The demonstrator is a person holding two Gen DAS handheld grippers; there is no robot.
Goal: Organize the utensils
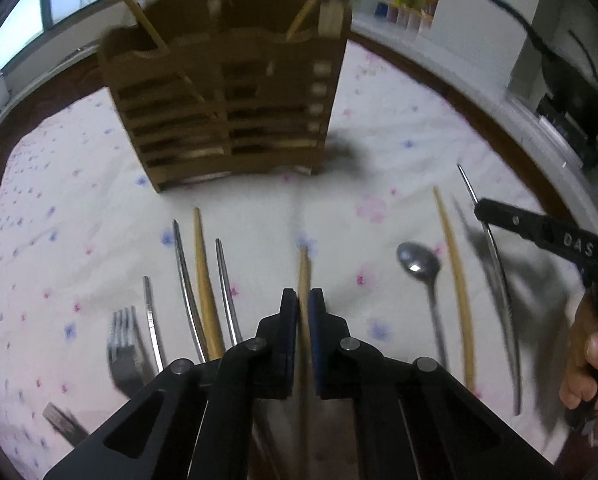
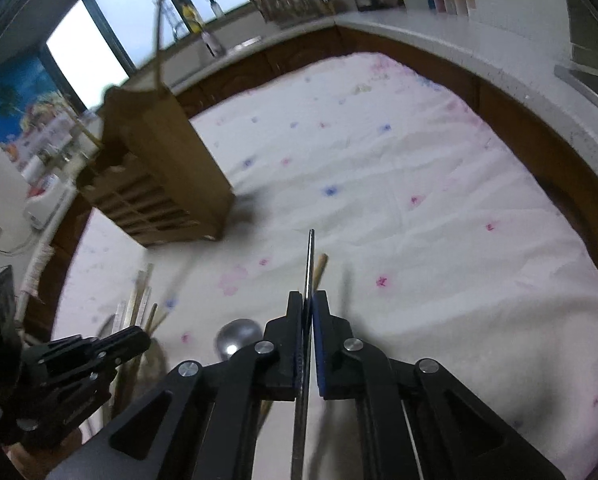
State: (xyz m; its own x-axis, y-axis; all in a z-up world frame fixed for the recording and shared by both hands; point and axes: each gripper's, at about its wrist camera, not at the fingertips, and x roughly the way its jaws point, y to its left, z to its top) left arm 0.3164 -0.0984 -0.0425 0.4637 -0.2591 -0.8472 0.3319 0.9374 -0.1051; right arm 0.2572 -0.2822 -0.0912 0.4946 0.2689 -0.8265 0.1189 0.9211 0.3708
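Both picks look made: the left tongs clamp a pale wooden chopstick, the right tongs a thin steel chopstick, and next each needs carrying to the far brown slatted wooden holder.

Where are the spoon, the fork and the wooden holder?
spoon (image 1: 418, 261), left wrist view, on its bowl.
fork (image 1: 123, 342), left wrist view, at the base of its tines.
wooden holder (image 1: 227, 112), left wrist view, on its slatted front.

White tablecloth with pink and blue flowers, brown wooden utensil holder, tan chopstick, silver spoon, black gripper
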